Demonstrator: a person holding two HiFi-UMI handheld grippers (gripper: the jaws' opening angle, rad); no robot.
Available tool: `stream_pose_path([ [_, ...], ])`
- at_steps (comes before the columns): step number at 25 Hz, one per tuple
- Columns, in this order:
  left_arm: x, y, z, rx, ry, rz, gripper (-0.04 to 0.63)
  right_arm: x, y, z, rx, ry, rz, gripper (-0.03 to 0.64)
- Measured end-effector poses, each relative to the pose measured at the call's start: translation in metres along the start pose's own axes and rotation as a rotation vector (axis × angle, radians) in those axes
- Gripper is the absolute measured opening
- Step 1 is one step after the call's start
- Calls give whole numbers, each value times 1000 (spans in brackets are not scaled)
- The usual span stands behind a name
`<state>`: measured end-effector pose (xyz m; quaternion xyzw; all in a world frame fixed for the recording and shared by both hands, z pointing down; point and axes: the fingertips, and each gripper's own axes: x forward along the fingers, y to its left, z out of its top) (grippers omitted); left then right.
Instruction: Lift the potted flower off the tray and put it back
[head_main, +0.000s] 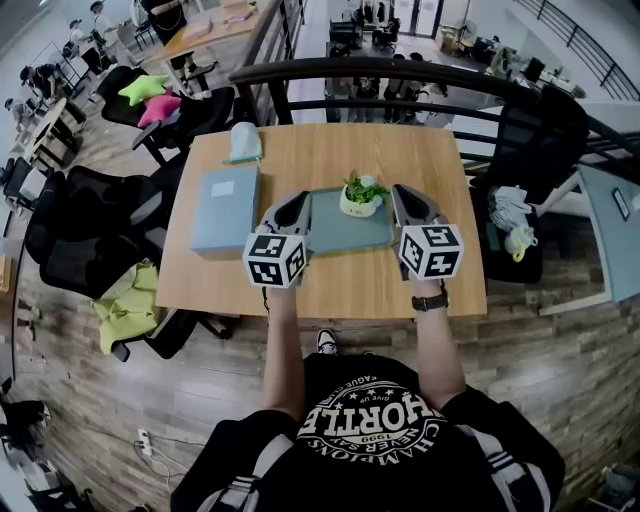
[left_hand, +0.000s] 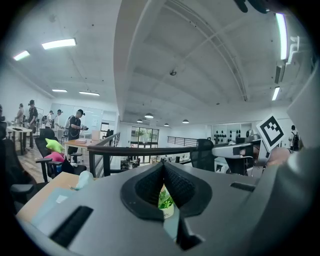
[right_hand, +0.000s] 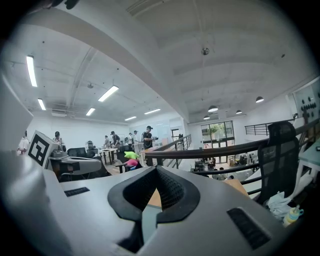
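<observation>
The head view alone gave the layout: a wooden table (head_main: 330, 150) with a grey-blue tray (head_main: 345, 238) near its middle; the potted flower (head_main: 361, 196) stood upright on the tray, towards its far right corner; a pale blue folder (head_main: 226, 207) lay flat to the left of the tray, with a small teal object (head_main: 243, 142) beyond it. The left gripper (head_main: 299, 199) hung over the tray's left edge and the right gripper (head_main: 402, 190) over its right edge, both pointing away from the person, with the pot between them; it was well clear of the left one and just beside the right one, though contact with the leaves could not be judged there.

The left gripper view added what the head view could not: its jaws (left_hand: 163, 165) were pressed together at the tips, gripping nothing; the green leaves and white pot (left_hand: 166, 199) showed only through the hollow below the tips, out beyond the fingers; the other gripper's marker cube (left_hand: 271, 131) showed at the right.

The right gripper view showed its jaws (right_hand: 156, 169) likewise together and empty; only a sliver of tabletop (right_hand: 152, 196) appeared through the hollow, and no flower.
</observation>
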<state>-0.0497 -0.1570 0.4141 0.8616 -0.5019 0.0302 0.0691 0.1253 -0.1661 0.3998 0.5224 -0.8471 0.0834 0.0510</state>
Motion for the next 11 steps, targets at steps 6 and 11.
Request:
stream_pose_path([
  [6,-6,11,-7,-15,13,21,20,5,2,-16,40,31,30,20],
  [11,-3,24,-18,-31,37,30,20,12,-1,-28,59,56,70,18],
])
